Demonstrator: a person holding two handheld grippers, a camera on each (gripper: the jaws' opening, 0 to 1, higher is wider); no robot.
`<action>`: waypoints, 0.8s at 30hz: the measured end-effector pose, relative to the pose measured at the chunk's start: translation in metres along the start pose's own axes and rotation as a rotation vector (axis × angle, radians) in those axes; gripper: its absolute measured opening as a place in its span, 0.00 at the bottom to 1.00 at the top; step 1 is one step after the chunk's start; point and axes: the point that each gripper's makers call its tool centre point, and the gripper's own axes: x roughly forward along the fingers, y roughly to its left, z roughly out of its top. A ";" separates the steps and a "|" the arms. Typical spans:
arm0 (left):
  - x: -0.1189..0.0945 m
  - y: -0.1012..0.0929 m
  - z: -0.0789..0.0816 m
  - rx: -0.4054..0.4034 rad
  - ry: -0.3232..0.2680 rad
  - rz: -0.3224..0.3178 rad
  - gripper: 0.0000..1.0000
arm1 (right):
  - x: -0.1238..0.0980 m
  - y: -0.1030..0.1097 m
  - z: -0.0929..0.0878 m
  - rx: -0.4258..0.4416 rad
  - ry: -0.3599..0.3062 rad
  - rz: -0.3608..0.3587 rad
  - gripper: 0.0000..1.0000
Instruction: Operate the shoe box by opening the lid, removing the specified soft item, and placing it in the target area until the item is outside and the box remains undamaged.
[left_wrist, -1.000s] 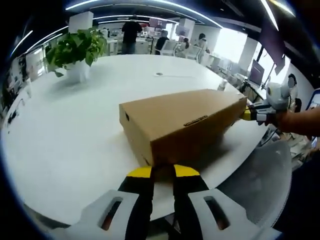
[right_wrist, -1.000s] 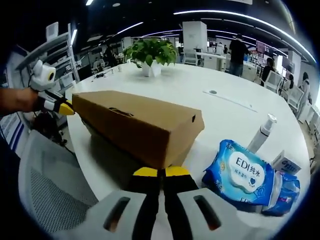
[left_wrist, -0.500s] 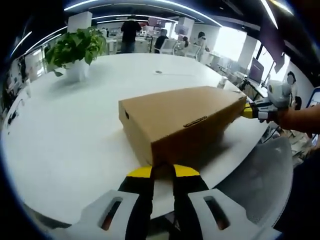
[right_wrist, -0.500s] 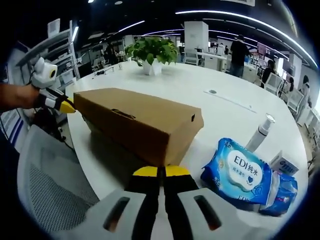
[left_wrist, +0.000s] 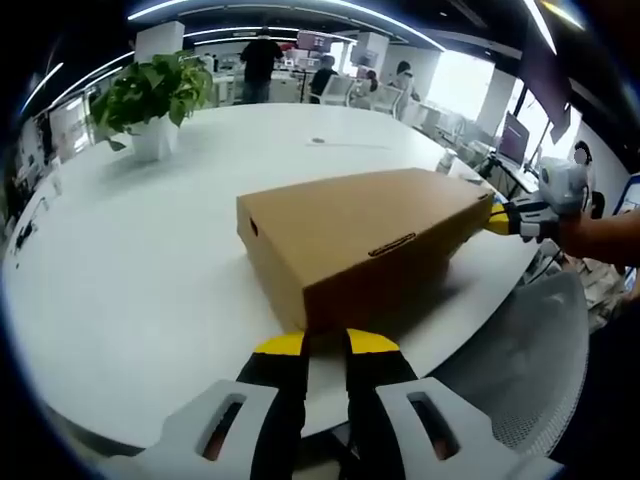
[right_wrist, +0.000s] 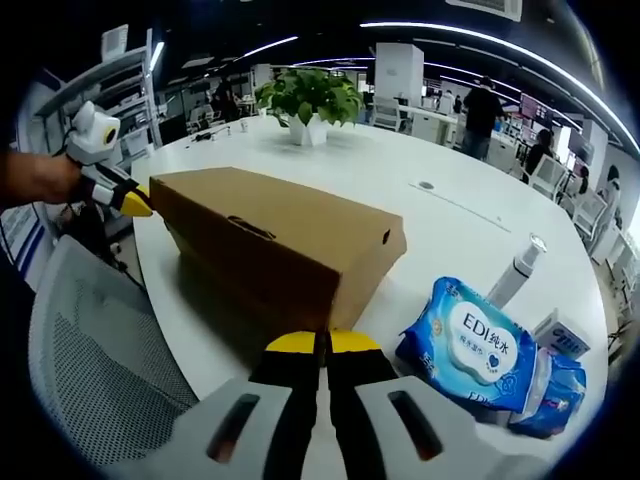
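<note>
Glossy white table (left_wrist: 150, 260), closed cardboard shoe box (left_wrist: 360, 240)

The closed cardboard box (left_wrist: 360, 245) hides its contents. Its near lower corner lies behind the left gripper (left_wrist: 325, 345). In the right gripper view, a second wipes pack (right_wrist: 560, 395) is mostly hidden behind the first (right_wrist: 470, 345).

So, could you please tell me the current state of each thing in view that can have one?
Shoe box: lid closed, resting flat on the table.
Left gripper: narrow gap between jaws, at one box end.
Right gripper: jaws together, at the opposite end.
Wet wipes pack: flap shut, lying flat.
White bottle: capped, upright.
</note>
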 end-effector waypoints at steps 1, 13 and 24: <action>0.001 0.000 -0.001 -0.001 0.001 -0.001 0.11 | 0.000 0.001 0.000 -0.001 -0.002 0.001 0.01; 0.008 0.000 -0.011 -0.012 0.031 -0.001 0.12 | 0.007 0.000 -0.011 -0.009 0.034 0.006 0.01; 0.007 0.004 -0.023 -0.019 0.065 0.010 0.12 | 0.003 -0.003 -0.022 -0.002 0.059 0.013 0.03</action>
